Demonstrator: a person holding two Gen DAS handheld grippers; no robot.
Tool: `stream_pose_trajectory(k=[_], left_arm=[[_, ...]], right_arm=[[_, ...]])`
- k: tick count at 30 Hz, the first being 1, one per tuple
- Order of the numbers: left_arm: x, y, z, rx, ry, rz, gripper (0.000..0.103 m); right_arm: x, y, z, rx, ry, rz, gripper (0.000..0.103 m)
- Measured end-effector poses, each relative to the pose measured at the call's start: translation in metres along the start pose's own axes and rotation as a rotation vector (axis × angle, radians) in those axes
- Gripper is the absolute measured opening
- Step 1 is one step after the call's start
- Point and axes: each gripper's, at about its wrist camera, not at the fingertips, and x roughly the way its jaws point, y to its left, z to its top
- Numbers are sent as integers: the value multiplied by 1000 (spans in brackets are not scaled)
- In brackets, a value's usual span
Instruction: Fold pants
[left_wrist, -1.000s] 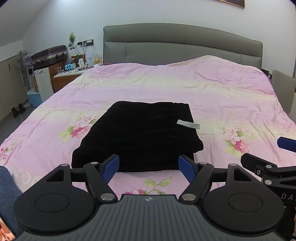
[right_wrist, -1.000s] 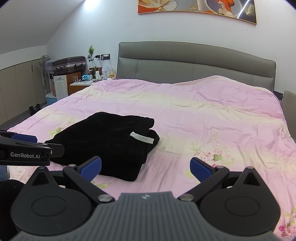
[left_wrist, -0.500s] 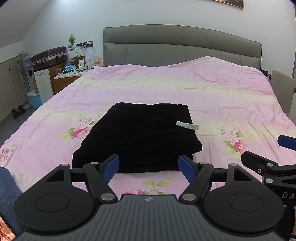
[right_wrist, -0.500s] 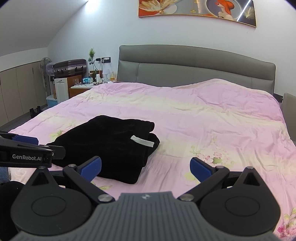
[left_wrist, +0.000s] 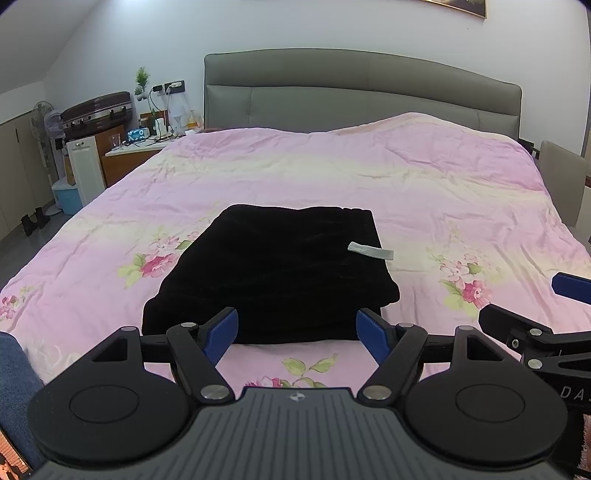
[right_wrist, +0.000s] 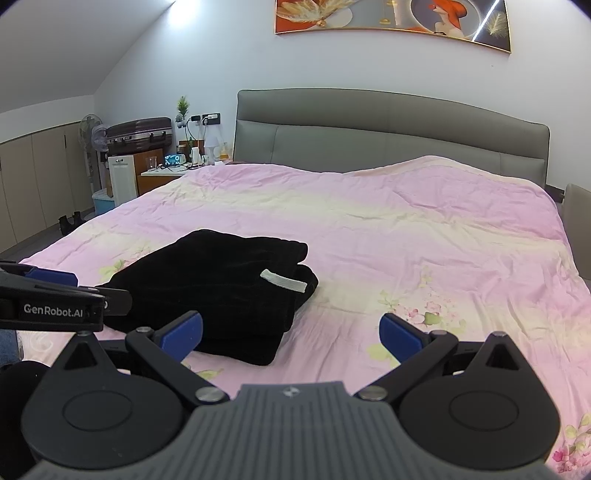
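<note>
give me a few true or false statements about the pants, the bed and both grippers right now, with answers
1. The black pants lie folded in a stack on the pink floral duvet. True.
2. The left gripper is clamped on the pants. False: its jaws are open and hold nothing.
3. A light grey tag shows on top of the pants. True.
4. The right gripper is shut. False: its jaws stand wide apart, empty.
5. The pants hang over the grey headboard. False: they lie flat near the foot of the bed.

Both grippers have tilted slightly upward.
</note>
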Motion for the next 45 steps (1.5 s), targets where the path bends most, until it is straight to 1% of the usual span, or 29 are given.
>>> stream_pose_trajectory(k=[31, 34, 39, 45], left_arm=[[6, -3, -3, -8, 26, -14, 86], [5, -3, -4, -9, 25, -18, 86], [3, -6, -6, 18, 23, -12, 86], [3, -11, -7, 42, 26, -14, 86]], right_arm=[[-4, -4, -1, 17, 16, 9, 98], [-3, -4, -2, 16, 27, 8, 98], [0, -5, -4, 32, 74, -3, 98], [-1, -6, -5, 36, 83, -8, 98]])
